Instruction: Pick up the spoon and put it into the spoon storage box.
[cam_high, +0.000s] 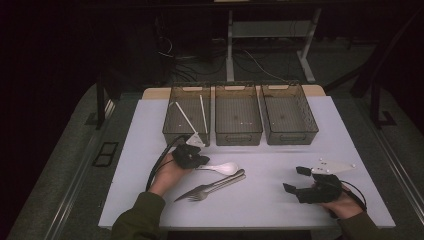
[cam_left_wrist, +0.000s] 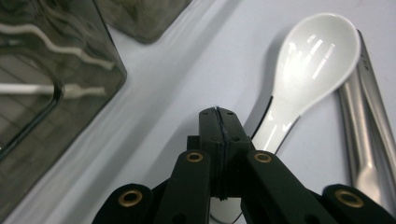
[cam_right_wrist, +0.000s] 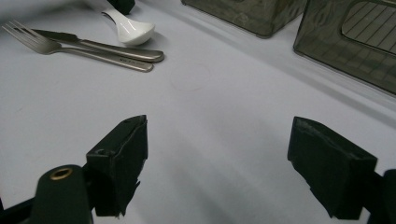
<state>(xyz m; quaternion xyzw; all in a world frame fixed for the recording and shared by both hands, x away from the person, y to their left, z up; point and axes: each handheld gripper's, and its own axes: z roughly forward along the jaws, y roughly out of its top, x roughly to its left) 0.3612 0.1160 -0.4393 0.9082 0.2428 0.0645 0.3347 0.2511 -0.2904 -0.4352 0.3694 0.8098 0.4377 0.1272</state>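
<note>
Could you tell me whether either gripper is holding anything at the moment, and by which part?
The left gripper looks shut on the white spoon, at its handle. The right gripper is open and empty.

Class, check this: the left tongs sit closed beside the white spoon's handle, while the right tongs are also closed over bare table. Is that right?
Not quite. The right tongs are open, jaws wide apart, as the right gripper view shows. The left tongs are indeed closed by the white spoon.
</note>
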